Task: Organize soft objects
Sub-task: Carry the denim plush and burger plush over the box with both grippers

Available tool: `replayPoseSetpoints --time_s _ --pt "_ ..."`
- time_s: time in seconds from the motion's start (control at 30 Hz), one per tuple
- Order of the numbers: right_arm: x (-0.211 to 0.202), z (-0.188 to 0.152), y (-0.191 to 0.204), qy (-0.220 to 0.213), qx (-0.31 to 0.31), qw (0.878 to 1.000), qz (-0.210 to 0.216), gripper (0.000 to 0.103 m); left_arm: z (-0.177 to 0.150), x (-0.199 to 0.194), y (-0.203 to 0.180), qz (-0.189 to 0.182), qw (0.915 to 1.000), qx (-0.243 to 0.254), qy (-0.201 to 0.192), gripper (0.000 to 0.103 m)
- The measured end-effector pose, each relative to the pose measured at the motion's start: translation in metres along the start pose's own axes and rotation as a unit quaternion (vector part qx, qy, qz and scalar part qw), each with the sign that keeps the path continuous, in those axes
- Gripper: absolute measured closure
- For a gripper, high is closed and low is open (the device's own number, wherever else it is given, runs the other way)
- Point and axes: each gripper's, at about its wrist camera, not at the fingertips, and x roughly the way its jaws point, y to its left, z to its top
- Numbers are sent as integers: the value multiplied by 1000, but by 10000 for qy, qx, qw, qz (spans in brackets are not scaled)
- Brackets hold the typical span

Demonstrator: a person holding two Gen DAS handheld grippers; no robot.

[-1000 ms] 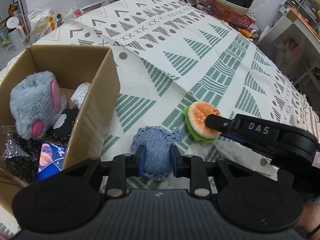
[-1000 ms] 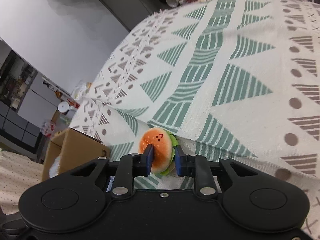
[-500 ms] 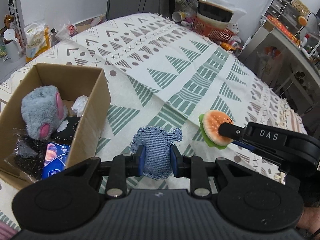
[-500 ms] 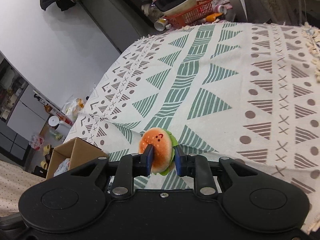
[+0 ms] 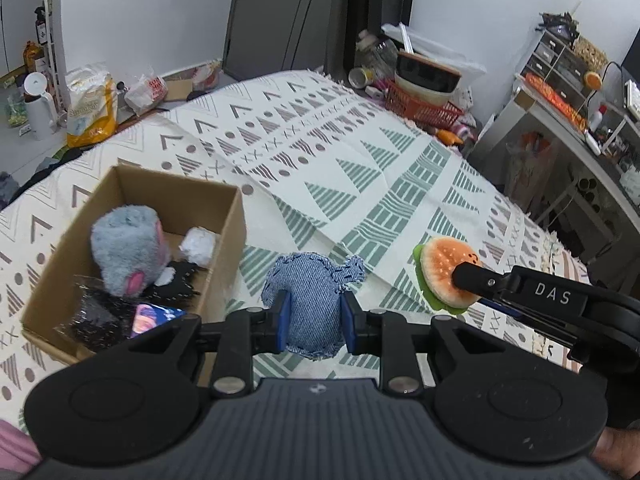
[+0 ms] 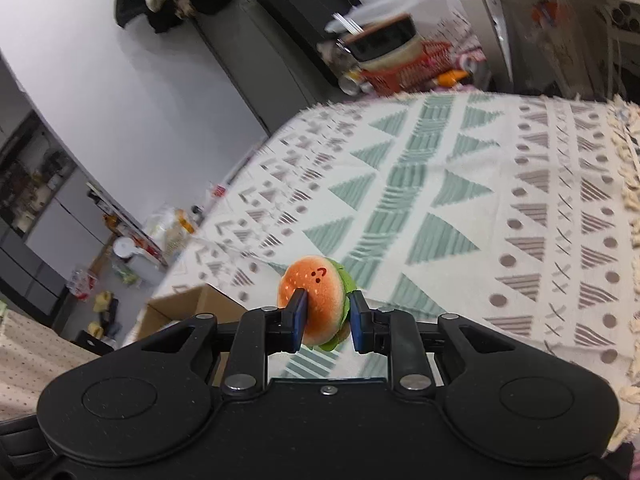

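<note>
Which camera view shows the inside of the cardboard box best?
The left wrist view: it looks down into the cardboard box, showing the grey plush and other items inside. The right wrist view shows only the box's corner, nothing inside.

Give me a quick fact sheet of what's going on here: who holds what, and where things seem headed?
Left gripper: shut on the denim toy, held above the cloth
Right gripper: shut on the burger plush, also lifted
Cardboard box: open, on the left of the patterned cloth
In the box: grey plush, white fluffy ball, some dark items
Likely next: both toys go into the box
</note>
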Motion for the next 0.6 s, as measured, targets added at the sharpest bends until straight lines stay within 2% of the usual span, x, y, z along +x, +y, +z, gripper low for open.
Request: replayPoseSetpoints --time_s 0.2,0.6 --pt "-2 -2 19 -74 -172 9994 279 80 12 -22 18 27 9998 -98 -172 78" --pt "3 -9 62 -273 -532 9976 346 80 31 -41 79 160 9983 -387 -399 78"
